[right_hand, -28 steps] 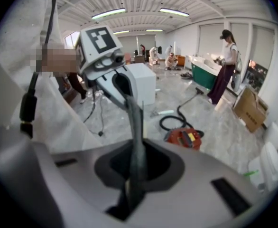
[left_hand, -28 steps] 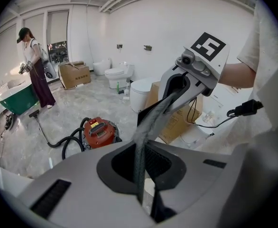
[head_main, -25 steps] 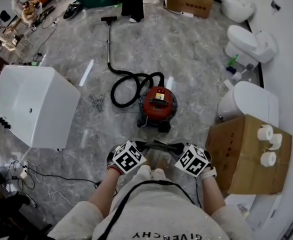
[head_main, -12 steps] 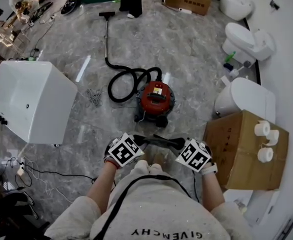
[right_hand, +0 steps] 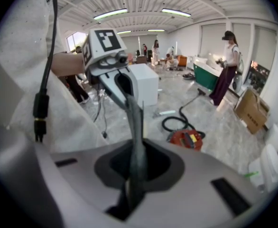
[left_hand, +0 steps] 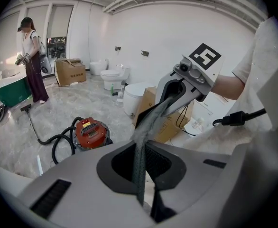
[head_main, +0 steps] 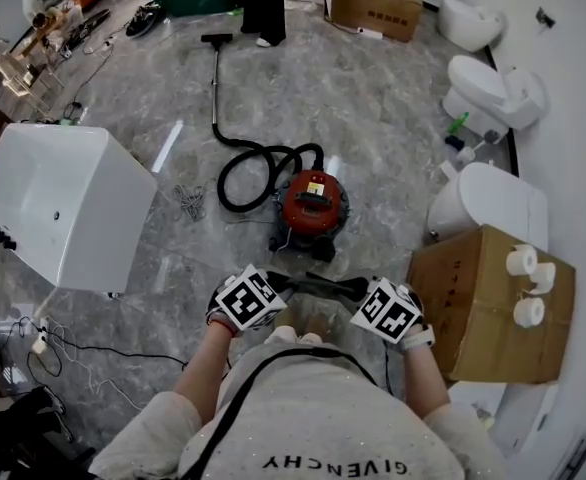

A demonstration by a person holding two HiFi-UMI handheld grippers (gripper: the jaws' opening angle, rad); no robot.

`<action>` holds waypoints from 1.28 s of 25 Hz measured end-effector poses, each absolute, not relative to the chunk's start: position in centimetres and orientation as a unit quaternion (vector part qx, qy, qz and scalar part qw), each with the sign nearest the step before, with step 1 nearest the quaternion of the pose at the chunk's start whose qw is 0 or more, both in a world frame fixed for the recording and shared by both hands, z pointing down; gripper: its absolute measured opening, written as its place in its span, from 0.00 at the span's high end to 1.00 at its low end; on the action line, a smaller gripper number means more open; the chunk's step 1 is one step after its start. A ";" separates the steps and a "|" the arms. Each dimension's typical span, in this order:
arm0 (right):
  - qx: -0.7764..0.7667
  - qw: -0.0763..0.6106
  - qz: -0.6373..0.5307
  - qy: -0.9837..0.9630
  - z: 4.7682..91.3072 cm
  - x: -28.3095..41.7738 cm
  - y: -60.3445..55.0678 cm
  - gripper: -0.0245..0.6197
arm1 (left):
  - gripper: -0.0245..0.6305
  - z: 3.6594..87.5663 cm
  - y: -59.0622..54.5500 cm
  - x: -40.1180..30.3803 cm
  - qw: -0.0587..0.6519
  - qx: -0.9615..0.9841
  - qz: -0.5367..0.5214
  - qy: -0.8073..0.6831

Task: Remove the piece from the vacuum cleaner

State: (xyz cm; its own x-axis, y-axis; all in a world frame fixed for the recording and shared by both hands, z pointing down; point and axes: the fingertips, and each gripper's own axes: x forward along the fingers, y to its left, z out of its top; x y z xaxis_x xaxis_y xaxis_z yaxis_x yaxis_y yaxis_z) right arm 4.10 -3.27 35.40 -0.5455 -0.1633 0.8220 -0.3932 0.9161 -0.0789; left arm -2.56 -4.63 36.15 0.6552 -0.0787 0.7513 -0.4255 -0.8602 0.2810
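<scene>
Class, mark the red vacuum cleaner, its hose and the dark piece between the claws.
red vacuum cleaner (head_main: 315, 200): head view, lid.
hose (head_main: 221, 190): head view, coiled loop.
dark piece (left_hand: 140, 160): left gripper view, lower stretch.

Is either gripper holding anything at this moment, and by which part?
One flat dark grey strip, held by both: left gripper shut on one end, right gripper on the other, the strip spanning between them.

Sanitaryware showroom: toilets (head_main: 495, 86), bathtub (head_main: 61, 206), cardboard box (head_main: 473, 313), marble floor (head_main: 373, 118)

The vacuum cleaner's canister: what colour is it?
The canister is red, clearest in the head view.
</scene>
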 end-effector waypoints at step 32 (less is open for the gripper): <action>0.155 0.452 0.135 -0.868 36.6 4.1 -2.2 0.90 | 0.91 37.3 -3.5 -2.5 0.258 0.875 0.391 -0.125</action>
